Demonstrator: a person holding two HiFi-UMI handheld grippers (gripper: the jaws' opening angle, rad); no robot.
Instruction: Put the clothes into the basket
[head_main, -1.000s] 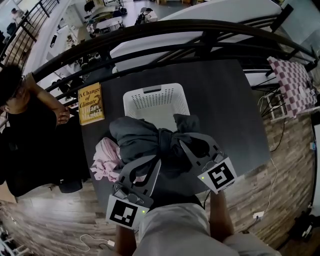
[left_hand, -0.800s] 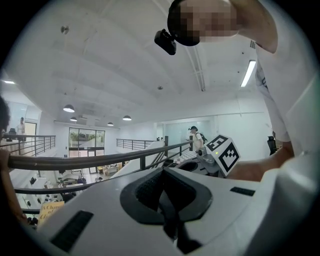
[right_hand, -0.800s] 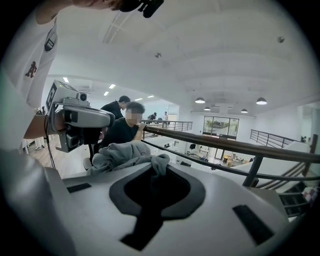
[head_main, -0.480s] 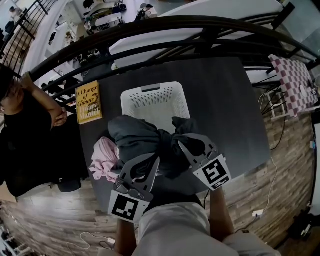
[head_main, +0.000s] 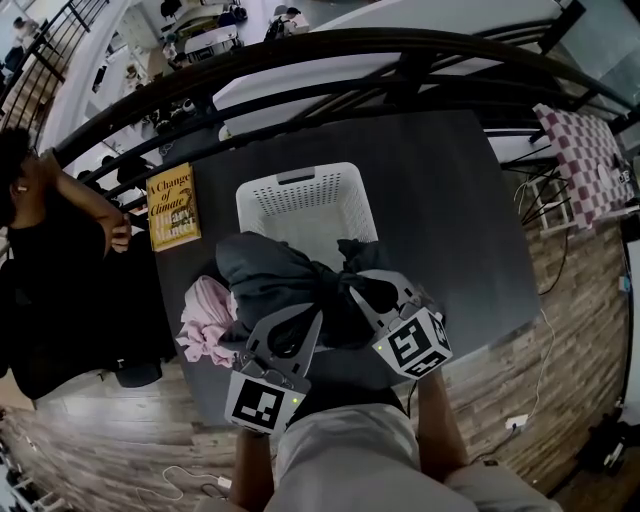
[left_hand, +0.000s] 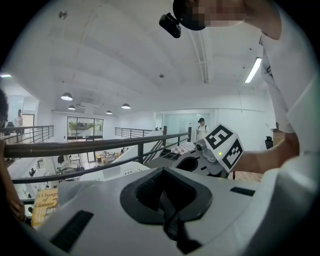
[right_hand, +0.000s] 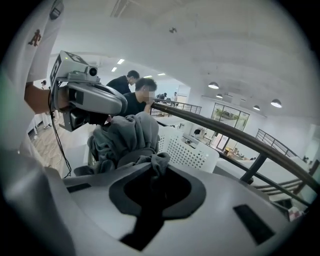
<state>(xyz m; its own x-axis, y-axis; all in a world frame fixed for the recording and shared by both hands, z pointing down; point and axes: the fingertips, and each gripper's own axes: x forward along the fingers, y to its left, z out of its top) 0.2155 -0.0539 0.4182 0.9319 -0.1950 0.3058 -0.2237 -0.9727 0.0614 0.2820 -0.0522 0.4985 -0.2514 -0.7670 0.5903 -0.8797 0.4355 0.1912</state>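
Pink garment (head_main: 206, 322) in head view alone

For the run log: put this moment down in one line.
left tool: shut on grey garment | right tool: same garment | basket: beyond it

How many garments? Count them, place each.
2: a grey garment at the near edge of the basket; a pink garment on the table, left of it. Others may hide underneath.

dark table (head_main: 450, 200), wood floor (head_main: 565, 330), black railing (head_main: 400, 62)
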